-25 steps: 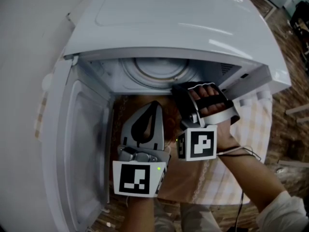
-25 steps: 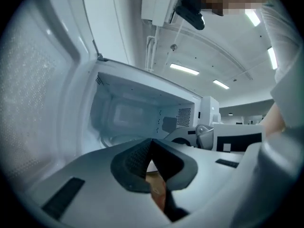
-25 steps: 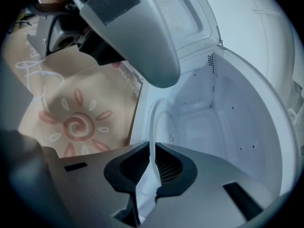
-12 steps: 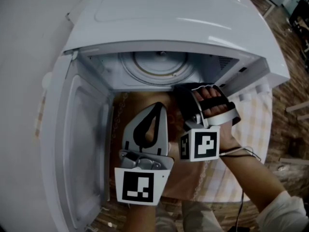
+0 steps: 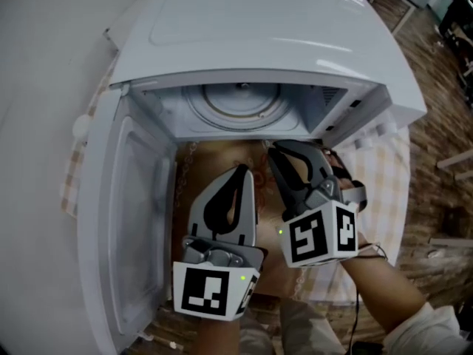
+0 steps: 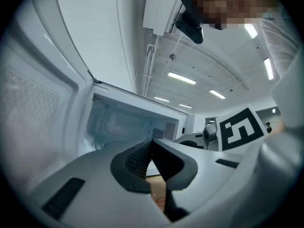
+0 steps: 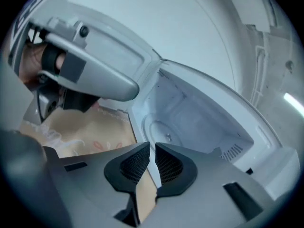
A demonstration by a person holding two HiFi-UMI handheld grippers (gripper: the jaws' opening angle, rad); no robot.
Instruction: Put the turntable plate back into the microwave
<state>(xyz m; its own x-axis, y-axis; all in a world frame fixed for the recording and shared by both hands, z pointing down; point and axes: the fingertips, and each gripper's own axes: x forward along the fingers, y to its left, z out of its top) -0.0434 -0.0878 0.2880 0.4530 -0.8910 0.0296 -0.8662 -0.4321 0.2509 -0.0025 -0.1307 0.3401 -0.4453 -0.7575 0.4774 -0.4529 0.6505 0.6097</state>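
The plate [image 5: 235, 106] is lying on the microwave [image 5: 259, 28] floor, at 12 o'clock from both grippers. It is being judged glass (heavy, slippery, breakable), best taken by its rim. The left gripper [image 5: 240, 171] is being held level, jaws closed, empty. The right gripper [image 5: 276, 149] is being tipped downward, jaws a slit apart, empty.

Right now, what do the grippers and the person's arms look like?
Left gripper and right gripper: grey, tapered jaws, black mesh pads, each with a white cube of black square markers and a green light. Right arm: thin black cable, pale sleeve.
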